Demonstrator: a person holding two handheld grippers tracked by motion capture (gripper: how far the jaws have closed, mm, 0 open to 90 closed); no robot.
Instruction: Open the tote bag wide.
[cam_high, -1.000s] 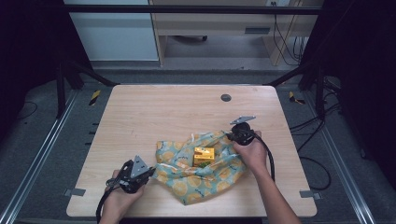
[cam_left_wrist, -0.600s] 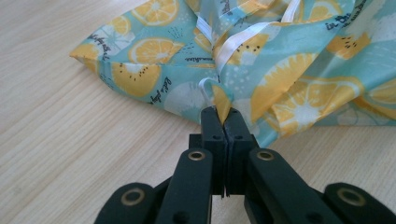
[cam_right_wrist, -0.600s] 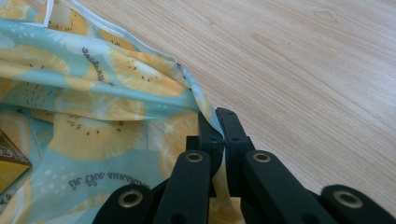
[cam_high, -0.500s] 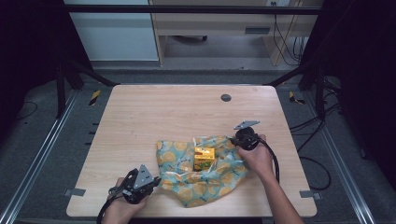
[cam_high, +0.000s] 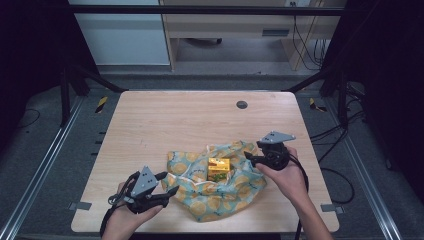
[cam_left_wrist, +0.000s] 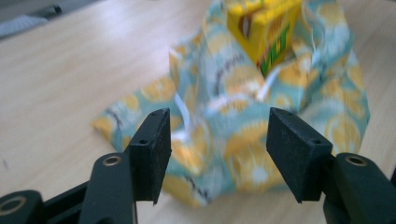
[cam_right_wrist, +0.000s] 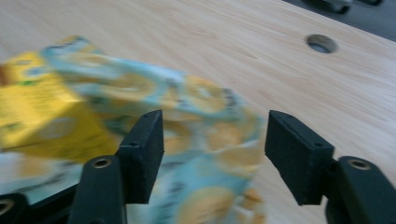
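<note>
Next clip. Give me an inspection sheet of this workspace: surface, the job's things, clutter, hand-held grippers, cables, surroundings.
Surface: light wooden table, with a round hole near its far edge.
Job's things: patterned cloth bag lying crumpled toward the near edge; yellow carton resting on it.
Clutter: nothing seen.
Grippers: left hand-held gripper open, at the bag's near left corner; right hand-held gripper open, at the bag's right edge. Neither holds anything.
Cables: a black cable trails from the right hand-held gripper past the hand.
Surroundings: grey floor, dark frame posts, a light desk beyond the table.
</note>
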